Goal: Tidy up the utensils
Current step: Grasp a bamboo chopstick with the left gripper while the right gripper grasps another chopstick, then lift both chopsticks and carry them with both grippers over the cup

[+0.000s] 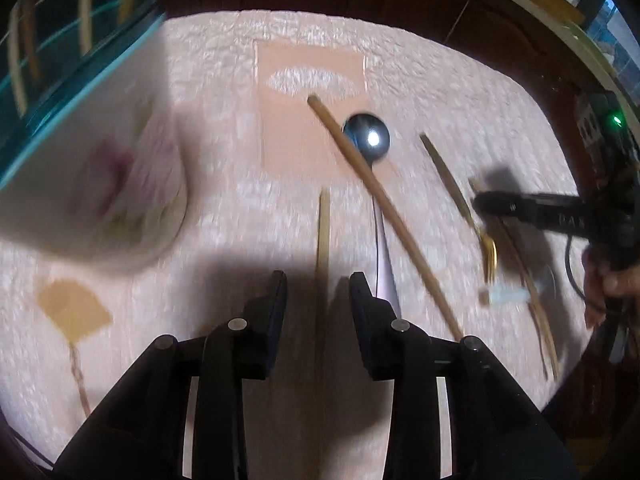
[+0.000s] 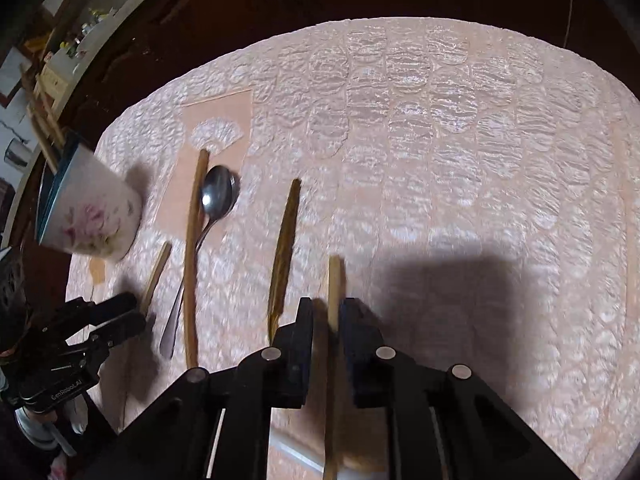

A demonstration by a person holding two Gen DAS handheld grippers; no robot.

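My left gripper has its jaws parted around a thin wooden stick that runs between the fingers; can't tell if they touch it. My right gripper looks clamped on another wooden stick, jaws narrow on both sides of it. The floral cup with the teal rim stands at the left on the pink textured cloth, some sticks already inside it in the left view. A long wooden chopstick lies across the steel spoon at centre. The gold fork lies on the cloth between that pair and my right gripper. Motion blur throughout.
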